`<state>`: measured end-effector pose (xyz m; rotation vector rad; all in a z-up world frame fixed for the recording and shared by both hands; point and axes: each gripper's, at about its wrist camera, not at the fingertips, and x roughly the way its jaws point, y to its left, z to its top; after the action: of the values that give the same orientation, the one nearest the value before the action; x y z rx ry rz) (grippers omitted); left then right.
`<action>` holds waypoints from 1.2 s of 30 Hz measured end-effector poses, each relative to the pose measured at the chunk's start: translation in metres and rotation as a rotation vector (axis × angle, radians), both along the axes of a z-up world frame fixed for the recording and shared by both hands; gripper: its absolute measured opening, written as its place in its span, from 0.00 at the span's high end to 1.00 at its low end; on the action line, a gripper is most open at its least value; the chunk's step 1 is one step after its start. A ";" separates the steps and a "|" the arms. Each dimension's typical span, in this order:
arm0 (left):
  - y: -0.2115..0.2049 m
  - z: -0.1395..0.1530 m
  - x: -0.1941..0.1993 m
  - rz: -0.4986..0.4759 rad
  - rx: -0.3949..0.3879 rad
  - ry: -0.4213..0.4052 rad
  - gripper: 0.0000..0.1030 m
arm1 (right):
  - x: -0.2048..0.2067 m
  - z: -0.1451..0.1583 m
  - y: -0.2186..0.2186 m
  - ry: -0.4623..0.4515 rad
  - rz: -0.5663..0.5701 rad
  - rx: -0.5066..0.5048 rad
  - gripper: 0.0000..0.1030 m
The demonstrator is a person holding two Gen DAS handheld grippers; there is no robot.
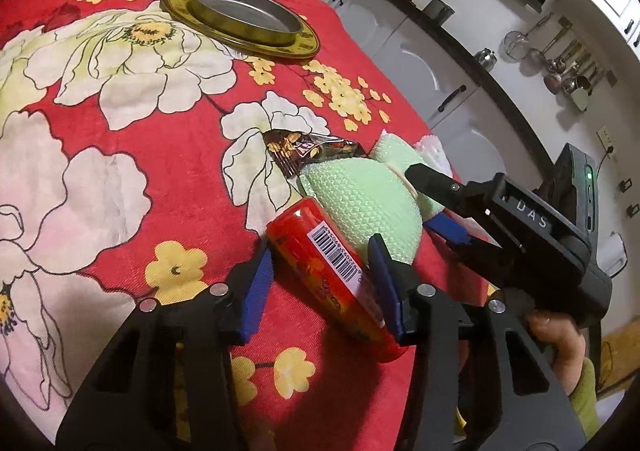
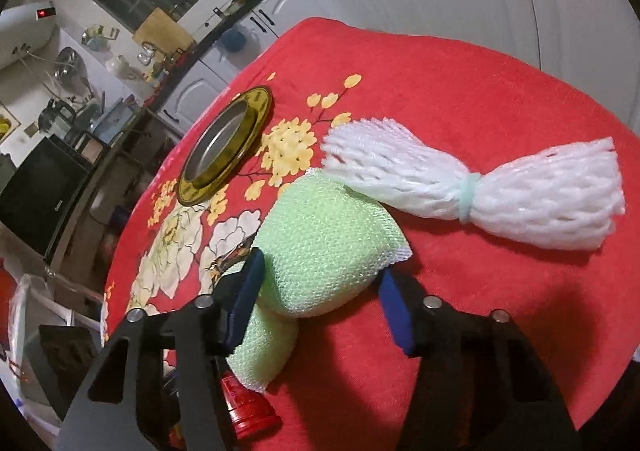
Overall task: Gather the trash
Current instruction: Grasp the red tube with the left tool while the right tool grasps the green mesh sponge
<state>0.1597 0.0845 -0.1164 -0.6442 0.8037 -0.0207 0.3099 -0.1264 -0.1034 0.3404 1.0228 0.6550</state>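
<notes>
Red floral cloth (image 1: 120, 179) covers the table; on it lies a red tube (image 1: 332, 275) with a barcode, between the spread blue pads of the left gripper (image 1: 324, 283), whose contact I cannot judge; the right gripper (image 2: 320, 303) is open astride a green foam pad (image 2: 324, 243), its lower fold hidden behind one finger; a brown wrapper (image 1: 308, 151) is half covered by the pad; a white foam net (image 2: 480, 191) lies beside; a gold-rimmed tin (image 1: 244, 19) sits well apart
</notes>
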 end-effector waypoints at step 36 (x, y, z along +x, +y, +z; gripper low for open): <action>-0.026 0.064 -0.032 -0.090 0.091 -0.189 0.79 | -0.098 0.082 -0.094 -0.376 -0.121 -0.059 0.71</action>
<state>0.1282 0.0589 -0.0527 -0.5118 0.6470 -0.1248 0.2121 -0.2207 -0.0210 0.2145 0.6556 0.5520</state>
